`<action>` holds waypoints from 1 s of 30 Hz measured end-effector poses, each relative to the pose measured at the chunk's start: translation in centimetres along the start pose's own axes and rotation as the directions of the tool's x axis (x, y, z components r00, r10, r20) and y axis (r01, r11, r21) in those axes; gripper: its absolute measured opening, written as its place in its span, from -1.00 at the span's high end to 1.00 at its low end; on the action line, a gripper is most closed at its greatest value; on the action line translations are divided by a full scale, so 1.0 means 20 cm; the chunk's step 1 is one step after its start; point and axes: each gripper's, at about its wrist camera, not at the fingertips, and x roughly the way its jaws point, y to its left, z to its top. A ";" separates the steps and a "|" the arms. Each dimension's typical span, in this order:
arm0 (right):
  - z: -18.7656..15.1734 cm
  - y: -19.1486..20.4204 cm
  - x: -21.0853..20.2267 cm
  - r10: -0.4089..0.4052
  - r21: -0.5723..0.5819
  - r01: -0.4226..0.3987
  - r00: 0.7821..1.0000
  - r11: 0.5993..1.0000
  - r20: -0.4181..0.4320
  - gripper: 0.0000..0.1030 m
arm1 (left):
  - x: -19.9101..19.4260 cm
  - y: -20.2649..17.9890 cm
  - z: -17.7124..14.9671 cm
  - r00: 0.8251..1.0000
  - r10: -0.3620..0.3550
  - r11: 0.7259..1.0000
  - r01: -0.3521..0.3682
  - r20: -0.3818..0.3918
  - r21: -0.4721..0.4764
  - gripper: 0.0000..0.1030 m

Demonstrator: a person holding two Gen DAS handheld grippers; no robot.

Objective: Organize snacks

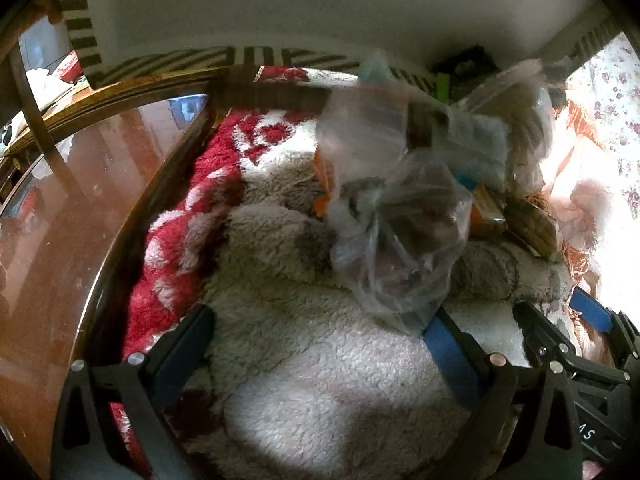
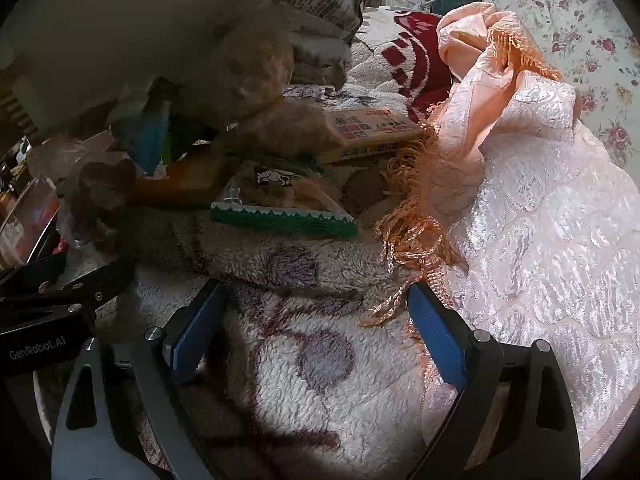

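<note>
I've got both grippers low over the fleece blanket point(image 2: 320, 420), jaws spread wide on each, nothing between the pads. My left gripper point(image 1: 320, 344) points at a crumpled clear plastic bag point(image 1: 396, 232); its lower edge lies just by the right-hand blue pad, touching or not I can't tell, the view is blurred. My right gripper point(image 2: 316, 324) hangs over bare blanket, its right finger touching the orange fringe point(image 2: 408, 236) of a peach quilted cover point(image 2: 540, 208). The snacks sit heaped ahead: a green-edged packet with a bull logo point(image 2: 280, 204), a flat printed box point(image 2: 372, 128) behind it, blurry wrapped bags beyond. To my left, a glossy wooden table edge point(image 1: 80, 208).
</note>
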 end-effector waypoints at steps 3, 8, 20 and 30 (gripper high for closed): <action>0.00 0.00 0.00 0.001 0.001 -0.001 1.000 1.000 0.000 -0.80 | 0.00 0.00 0.00 1.000 0.000 1.000 0.000 0.000 0.000 -1.00; 0.00 -0.01 0.00 0.002 0.002 -0.001 1.000 1.000 -0.001 -0.80 | 0.00 0.00 0.00 1.000 0.000 1.000 0.000 0.000 0.000 -1.00; 0.00 0.00 -0.01 0.000 0.002 0.000 1.000 1.000 -0.002 -0.80 | 0.00 0.00 0.00 1.000 0.000 1.000 0.000 0.000 0.000 -1.00; 0.01 0.00 -0.01 0.004 0.005 -0.004 1.000 1.000 -0.001 -0.80 | 0.00 0.00 0.00 1.000 0.000 1.000 0.000 0.000 0.000 -1.00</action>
